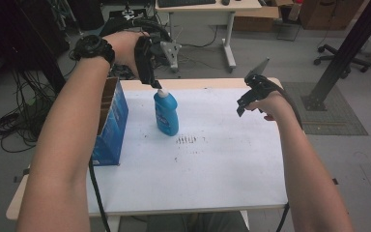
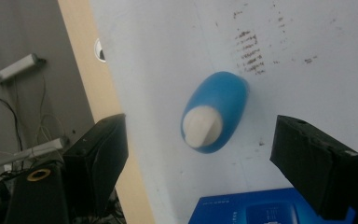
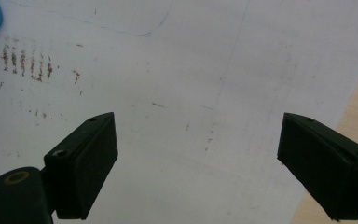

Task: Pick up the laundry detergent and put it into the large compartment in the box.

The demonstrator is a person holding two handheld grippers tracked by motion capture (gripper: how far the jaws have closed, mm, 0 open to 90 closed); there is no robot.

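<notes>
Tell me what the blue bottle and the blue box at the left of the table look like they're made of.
Blue bottle: looks like smooth, slightly glossy plastic, with soft highlights on its rounded body and a matte white plastic cap.
Blue box: probably cardboard, since its open top shows brown raw edges, while the outside has a printed blue coating with a slight sheen.

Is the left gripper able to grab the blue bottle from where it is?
Probably yes. The left gripper hangs right above the bottle, jaws open on either side of its white cap, with nothing between them. The box stands beside it, apart.
</notes>
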